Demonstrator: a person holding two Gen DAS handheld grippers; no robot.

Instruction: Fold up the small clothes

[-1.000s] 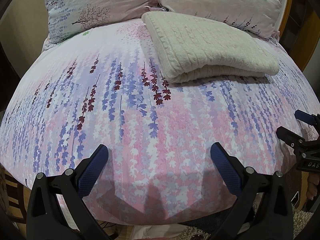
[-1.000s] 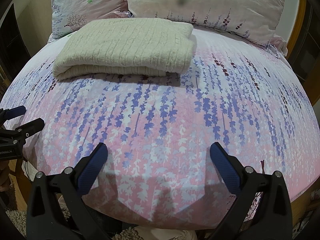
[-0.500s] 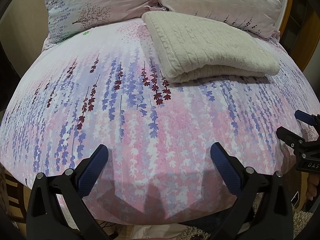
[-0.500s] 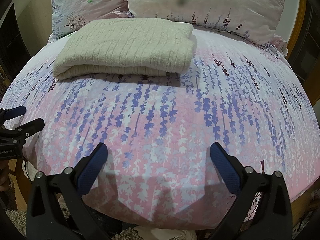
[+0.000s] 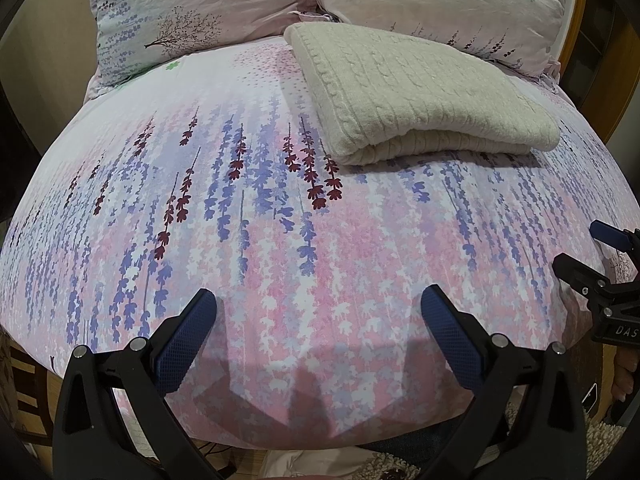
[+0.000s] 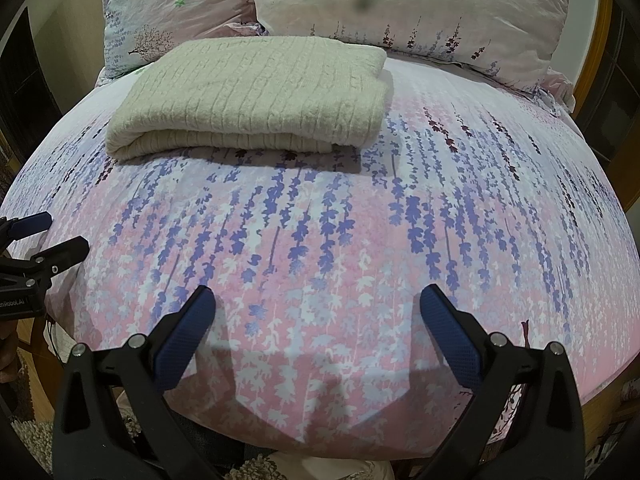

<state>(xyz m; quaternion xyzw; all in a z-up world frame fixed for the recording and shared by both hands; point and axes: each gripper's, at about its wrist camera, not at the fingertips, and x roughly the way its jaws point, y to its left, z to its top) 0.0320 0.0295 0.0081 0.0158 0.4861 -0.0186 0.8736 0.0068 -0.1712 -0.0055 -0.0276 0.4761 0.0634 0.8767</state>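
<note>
One cream knit sweater (image 5: 416,96) lies folded on the bed (image 5: 280,240), up near the far end; in the right wrist view the sweater (image 6: 256,96) sits to the left of the middle, with its thick folded edge facing the camera; it rests flat on the bed cover, which has pink, white and purple flowers hanging down in rows; its far edge is just beside the two pillows (image 5: 192,12) at the head of the bed, and I cannot tell if it touches them; the pillows have the same flower print and lean up behind the sweater.

Both tongs are down at the near edge of the bed, well apart from the sweater; the left gripper (image 5: 318,312) has its blue pads spread wide with nothing between them; the right gripper (image 6: 318,312) is spread wide too and holds nothing; each one hangs over the pink part of the cover; the right gripper (image 5: 592,252) also shows at the right edge of the left view, and the left gripper (image 6: 44,236) shows at the left edge of the right view; a shaggy rug (image 6: 256,468) peeks out on the floor below the bed.
</note>
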